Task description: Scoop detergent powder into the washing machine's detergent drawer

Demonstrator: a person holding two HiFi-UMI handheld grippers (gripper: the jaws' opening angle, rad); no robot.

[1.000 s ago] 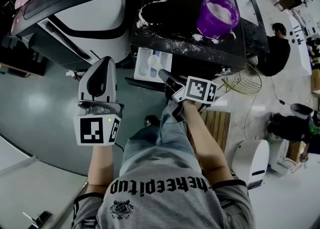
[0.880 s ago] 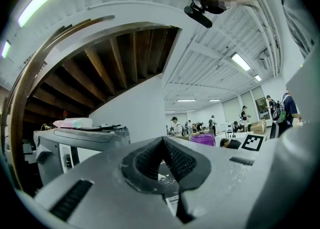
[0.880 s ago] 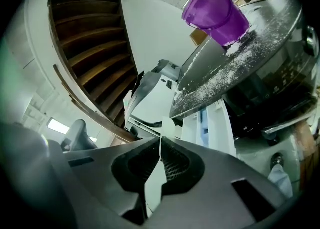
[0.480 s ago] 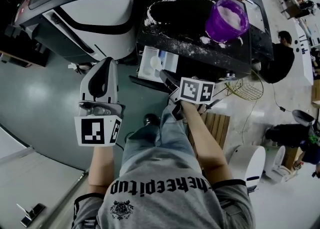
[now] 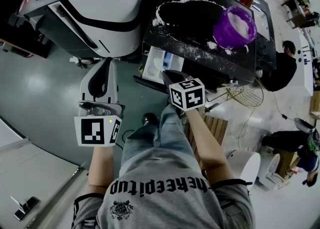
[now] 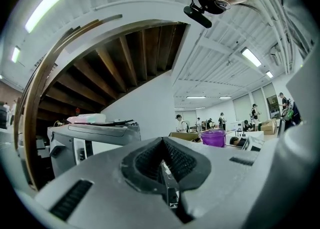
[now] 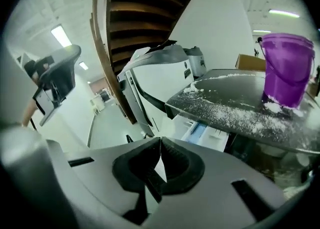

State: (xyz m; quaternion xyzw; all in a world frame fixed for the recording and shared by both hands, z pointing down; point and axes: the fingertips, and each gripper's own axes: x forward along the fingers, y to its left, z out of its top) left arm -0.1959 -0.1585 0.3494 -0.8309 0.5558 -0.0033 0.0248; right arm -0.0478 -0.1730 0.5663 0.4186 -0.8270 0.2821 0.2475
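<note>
Left hand-held gripper clenched, nothing grasped. Right hand-held gripper likewise clenched, empty, tip seen just beside open detergent drawer. Purple bucket of powder set on powder-strewn worktop, 1 o'clock of drawer.

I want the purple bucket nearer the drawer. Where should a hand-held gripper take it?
Probably the near rim of the purple bucket, from above, with one jaw inside. It stands upright and open-topped, and its body looks too wide to span.

Detergent drawer partly hidden behind right gripper
</note>
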